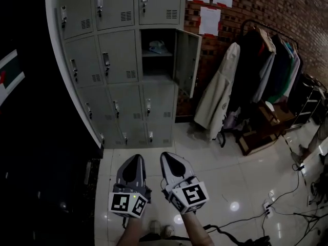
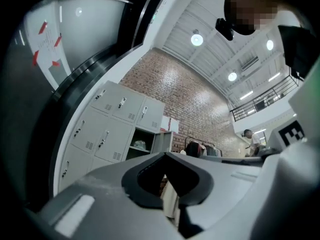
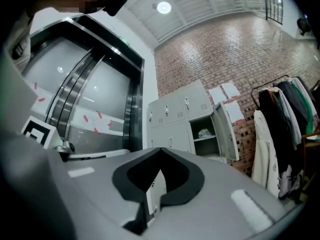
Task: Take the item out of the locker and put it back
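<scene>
1. We stand well back from the grey metal bank of lockers (image 1: 110, 60), on the glossy pale tiled floor (image 1: 205, 152). One compartment (image 1: 159, 68), in the middle row of the right column, has its grey metal door (image 1: 187, 60) swung out to the right.
2. The task's thing, a small pale crumpled item (image 1: 156, 47), lies on the thin shelf (image 1: 154, 55) in the upper part of that compartment. It is too small for us to tell what it is made of.
3. We hold the grey left gripper (image 1: 137, 158) and the grey right gripper (image 1: 166, 156) low and side by side, both pointing toward the lockers. Each has its jaws pressed together at the tips with nothing between them, so neither carries anything.
4. We judge that the task is at the approach, before the take-out. The item is on its shelf, and both grippers are far from it.
5. The next move calls for us to close the distance and raise one gripper to shelf height. Its jaws should part before it enters the compartment.
6. The gripper should go in left of the door's edge, so that it does not knock the door. It should close on the item from the front without pushing it deeper.
7. A dark rack of hanging coats (image 1: 256, 70) stands to the right of the lockers, beyond the door, and we would keep to the left of it.
</scene>
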A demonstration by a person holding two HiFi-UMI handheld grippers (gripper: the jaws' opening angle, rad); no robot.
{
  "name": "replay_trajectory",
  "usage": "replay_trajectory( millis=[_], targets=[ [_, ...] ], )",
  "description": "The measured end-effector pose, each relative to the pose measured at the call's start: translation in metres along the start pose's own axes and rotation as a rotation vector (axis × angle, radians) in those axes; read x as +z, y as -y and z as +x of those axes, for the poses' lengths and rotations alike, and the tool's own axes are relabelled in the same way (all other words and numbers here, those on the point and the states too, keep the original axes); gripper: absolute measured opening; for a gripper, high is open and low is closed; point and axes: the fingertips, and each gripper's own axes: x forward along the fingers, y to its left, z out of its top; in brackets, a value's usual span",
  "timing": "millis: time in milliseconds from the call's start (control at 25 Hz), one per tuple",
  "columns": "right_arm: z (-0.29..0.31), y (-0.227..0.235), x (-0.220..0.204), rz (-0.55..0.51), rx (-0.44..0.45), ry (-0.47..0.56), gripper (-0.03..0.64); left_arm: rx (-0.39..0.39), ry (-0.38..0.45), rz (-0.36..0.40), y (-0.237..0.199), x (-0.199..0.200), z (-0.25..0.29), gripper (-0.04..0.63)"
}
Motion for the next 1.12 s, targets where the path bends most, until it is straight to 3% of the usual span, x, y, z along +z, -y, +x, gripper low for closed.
replay_trajectory(
  millis=[360,600,1120],
  targets=[
    [-0.038,-0.009,0.036,-0.07,-0.013,0.033,0.002,-0.057,0.028,0.012,0.041,0.013,-0.016,0.005],
    [-0.039,-0.001,0.027,-0.025,-0.048,0.015,0.002,-0.054,0.04,0.015,0.036,0.021,-0.02,0.005],
    [-0.015,-0.005,0.025,-0.026,-0.017,0.024,0.002,-0.07,0.066,0.006,0.022,0.028,-0.007,0.005]
  ],
)
